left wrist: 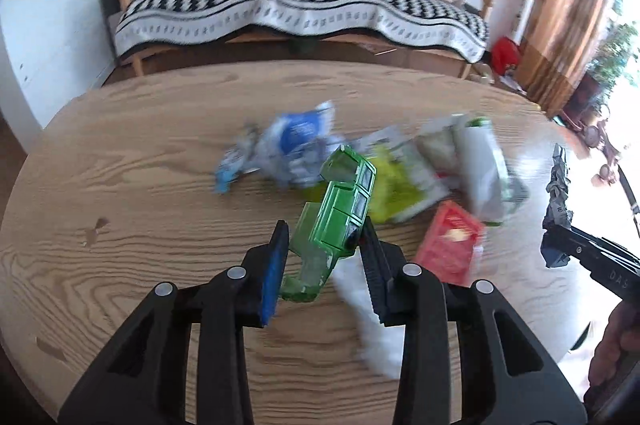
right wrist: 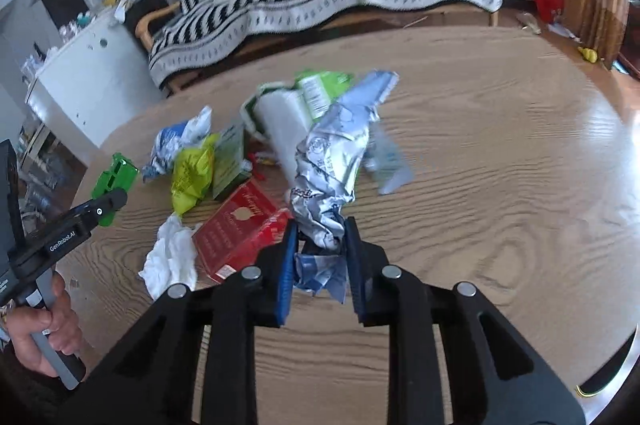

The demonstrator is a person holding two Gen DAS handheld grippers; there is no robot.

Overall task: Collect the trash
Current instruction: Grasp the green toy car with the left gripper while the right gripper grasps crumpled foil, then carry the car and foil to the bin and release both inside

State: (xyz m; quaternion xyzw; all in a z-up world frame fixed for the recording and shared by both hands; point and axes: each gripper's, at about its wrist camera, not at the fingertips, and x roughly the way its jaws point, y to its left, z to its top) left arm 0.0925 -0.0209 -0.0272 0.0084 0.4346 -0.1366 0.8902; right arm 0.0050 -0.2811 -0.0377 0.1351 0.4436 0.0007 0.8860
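Left claw (left wrist: 324,245) pinching green toy car (left wrist: 340,209), right claw (right wrist: 320,245) pinching crumpled silver wrapper (right wrist: 332,161); trash pile (right wrist: 224,161) far-left of right claw, nearer left claw.

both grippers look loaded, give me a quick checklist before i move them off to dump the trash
1. Right gripper shut on the crumpled silver wrapper: ok, pinched at its lower end.
2. Wrapper clear of the table: cannot tell; a blurred strip hangs beside it.
3. Left gripper holding trash: not ok, the green toy car sits between its fingers.
4. Left grip firm: cannot tell; the car is tilted and the left pad seems not to touch it.
5. Trash left behind: not ok; red box, white tissue and yellow-green packet remain on the table.
6. Bin location: cannot tell, none in view.
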